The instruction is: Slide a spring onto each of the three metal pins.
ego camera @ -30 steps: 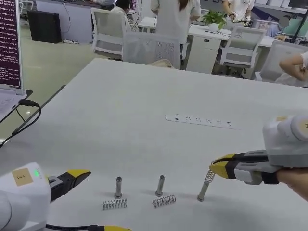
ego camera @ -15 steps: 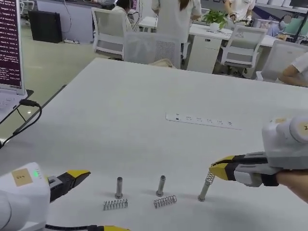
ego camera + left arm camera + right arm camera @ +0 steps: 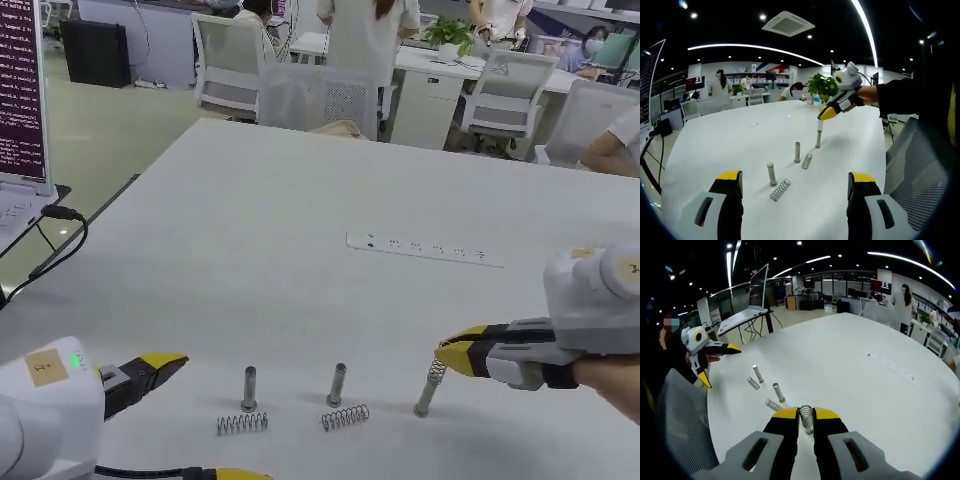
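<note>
The right gripper (image 3: 443,352) pinches a spring (image 3: 435,371). This spring sits over the top part of the right pin (image 3: 424,400), which stands to the right of the middle pin (image 3: 337,384). The left pin (image 3: 249,388) stands on the other side of the middle pin. Both of these pins are bare. A second spring (image 3: 345,417) lies flat on the table (image 3: 300,220), just in front of the middle pin and near its foot. A third spring (image 3: 242,424) lies flat to the left of that one, in front of the left pin. The left gripper (image 3: 795,176) is off to the left of the middle pin and nearer to the person. Its jaws are spread wide and hold nothing. A power strip (image 3: 425,250) lies well behind the middle pin.
</note>
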### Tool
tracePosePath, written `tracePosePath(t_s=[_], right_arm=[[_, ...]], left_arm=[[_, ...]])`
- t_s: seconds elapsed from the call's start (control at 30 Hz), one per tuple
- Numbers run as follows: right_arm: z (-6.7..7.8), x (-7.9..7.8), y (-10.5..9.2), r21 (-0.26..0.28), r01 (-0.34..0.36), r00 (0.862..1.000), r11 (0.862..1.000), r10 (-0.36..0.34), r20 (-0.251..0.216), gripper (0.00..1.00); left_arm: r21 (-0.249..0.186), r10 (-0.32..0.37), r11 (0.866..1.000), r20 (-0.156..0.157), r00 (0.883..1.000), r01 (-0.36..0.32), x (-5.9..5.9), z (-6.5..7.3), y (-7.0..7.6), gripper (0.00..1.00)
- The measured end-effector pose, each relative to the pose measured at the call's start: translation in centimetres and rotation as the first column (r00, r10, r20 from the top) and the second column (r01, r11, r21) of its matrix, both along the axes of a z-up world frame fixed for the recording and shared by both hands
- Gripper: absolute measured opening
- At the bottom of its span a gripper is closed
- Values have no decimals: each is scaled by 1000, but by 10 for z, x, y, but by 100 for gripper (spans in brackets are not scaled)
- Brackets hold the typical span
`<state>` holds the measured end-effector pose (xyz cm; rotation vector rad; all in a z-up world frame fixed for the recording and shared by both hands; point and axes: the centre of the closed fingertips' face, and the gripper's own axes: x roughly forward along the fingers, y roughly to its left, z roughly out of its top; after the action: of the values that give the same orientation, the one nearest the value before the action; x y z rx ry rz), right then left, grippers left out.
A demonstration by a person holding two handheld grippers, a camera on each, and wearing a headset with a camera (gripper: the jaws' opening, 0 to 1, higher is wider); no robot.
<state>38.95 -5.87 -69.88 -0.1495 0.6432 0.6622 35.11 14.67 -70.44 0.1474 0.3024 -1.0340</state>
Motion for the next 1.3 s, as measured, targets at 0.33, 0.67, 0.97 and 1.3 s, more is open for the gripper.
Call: tracePosePath(t_s=[0.33, 0.67, 0.97, 1.3], right_arm=[[-10, 0, 0, 5, -1, 1000, 1000, 1, -8, 8], [-23, 2, 1, 9, -2, 1000, 1000, 2, -18, 8], [-34, 1, 1, 15, -2, 999, 1000, 3, -34, 8], [-44, 1, 0, 11, -7, 999, 1000, 7, -42, 8]], left_arm=[[2, 1, 1000, -1, 1000, -1, 0, 0, -1, 84], [6, 5, 1000, -2, 1000, -5, 1, 0, 0, 84], [11, 6, 1000, -6, 1000, -6, 2, -1, 0, 84], [15, 10, 1000, -11, 1000, -9, 3, -3, 0, 84]])
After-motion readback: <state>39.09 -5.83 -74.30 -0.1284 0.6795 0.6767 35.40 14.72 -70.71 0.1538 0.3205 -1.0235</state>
